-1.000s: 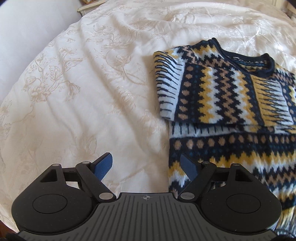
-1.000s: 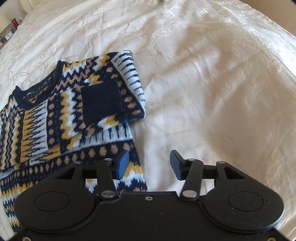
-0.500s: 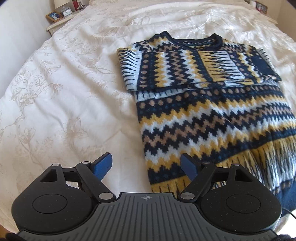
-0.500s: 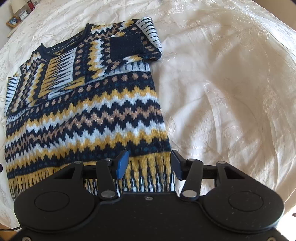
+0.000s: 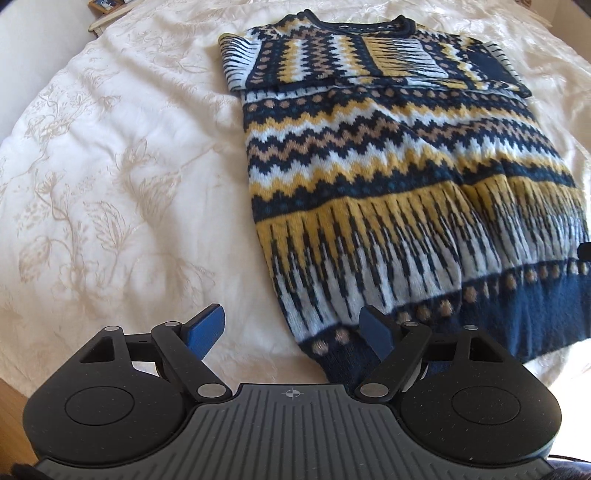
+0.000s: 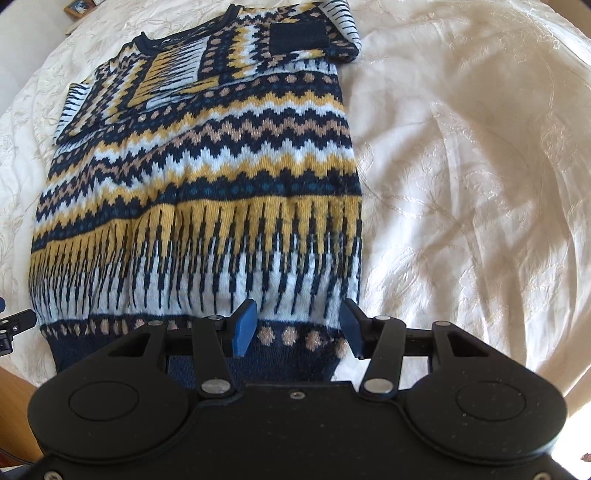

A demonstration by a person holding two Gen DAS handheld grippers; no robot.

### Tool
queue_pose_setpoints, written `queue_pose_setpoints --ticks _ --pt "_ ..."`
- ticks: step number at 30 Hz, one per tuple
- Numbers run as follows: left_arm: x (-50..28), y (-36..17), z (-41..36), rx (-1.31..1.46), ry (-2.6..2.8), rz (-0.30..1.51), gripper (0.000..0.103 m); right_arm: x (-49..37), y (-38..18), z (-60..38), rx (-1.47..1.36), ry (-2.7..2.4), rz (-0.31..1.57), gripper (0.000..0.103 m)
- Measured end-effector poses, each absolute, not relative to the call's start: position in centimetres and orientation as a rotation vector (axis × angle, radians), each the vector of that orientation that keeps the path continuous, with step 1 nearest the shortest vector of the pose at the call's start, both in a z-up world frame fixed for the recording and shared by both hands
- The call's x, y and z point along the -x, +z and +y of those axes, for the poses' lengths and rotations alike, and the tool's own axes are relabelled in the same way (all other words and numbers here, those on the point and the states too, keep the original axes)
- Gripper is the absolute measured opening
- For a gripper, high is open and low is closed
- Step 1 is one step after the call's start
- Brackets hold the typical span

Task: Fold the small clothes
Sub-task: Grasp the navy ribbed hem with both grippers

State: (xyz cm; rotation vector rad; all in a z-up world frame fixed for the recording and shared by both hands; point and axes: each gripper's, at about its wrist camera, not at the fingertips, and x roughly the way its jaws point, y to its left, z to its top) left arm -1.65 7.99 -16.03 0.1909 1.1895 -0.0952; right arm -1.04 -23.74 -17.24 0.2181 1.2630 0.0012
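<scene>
A knitted sweater in navy, yellow, white and tan zigzags lies flat on the bed, both sleeves folded in across its chest, navy hem nearest me. My left gripper is open over the hem's left corner, its right finger above the knit, its left above bare cover. In the right wrist view the sweater fills the left half, and my right gripper hangs open over the hem's right corner. Neither holds anything.
A cream bedspread with a leaf pattern covers the bed, with wide bare fabric right of the sweater. A bedside stand with a picture frame sits at the far left. Wooden floor shows below the bed's near edge.
Both grippers have drawn back from the folded sleeves toward me, down the sweater's length to its hem. Both stayed open throughout; the sweater has not shifted.
</scene>
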Motion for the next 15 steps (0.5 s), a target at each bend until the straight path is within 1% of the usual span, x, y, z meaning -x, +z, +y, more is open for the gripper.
queue_pose_setpoints --ticks 9,15 --pt "4.6 -18.1 6.7 -0.141 -0.103 1.197 0.079 3.4 -20.0 -24.6 -0.226 0.055 1.31 0.057" --pt "5.4 -19.0 5.6 -0.19 -0.12 1.177 0.079 3.7 -20.7 -24.6 -0.242 0.066 1.298 0.058"
